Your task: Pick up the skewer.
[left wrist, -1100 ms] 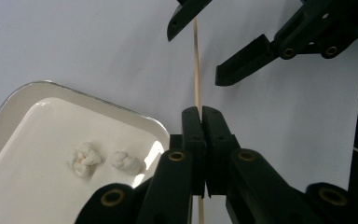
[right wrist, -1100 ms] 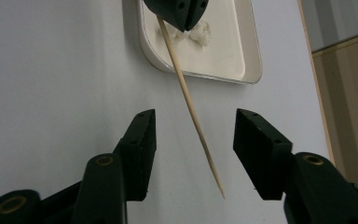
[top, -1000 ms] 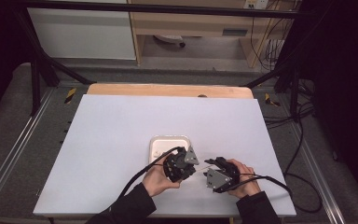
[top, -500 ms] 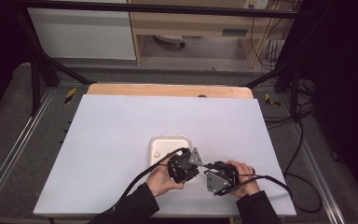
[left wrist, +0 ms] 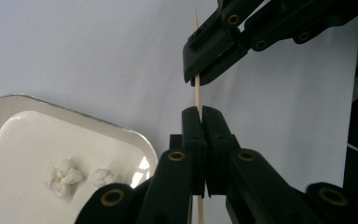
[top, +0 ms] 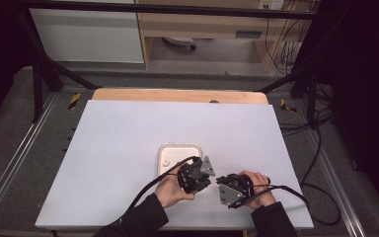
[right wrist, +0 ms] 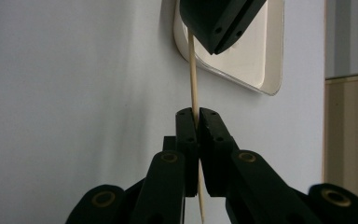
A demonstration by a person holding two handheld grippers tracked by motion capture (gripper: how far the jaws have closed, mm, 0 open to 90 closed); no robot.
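Skewer (left wrist: 197,91) clamped by both: left gripper (left wrist: 200,109) jaws shut on it, right gripper (right wrist: 195,112) jaws just closed on it. Handover step, prob. Next: one lets go, then spear dough bits (left wrist: 64,176) in tray (left wrist: 135,140).

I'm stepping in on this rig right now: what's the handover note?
Left gripper: jaws shut on the wooden skewer.
Right gripper: jaws have just been closing and now pinch the same skewer.
Things: skewer spans between both grippers above the table; white tray beside them holds two small white lumps.
Done: skewer gripped at both ends.
Left: nothing is threaded on it yet, presumably the lumps come next.
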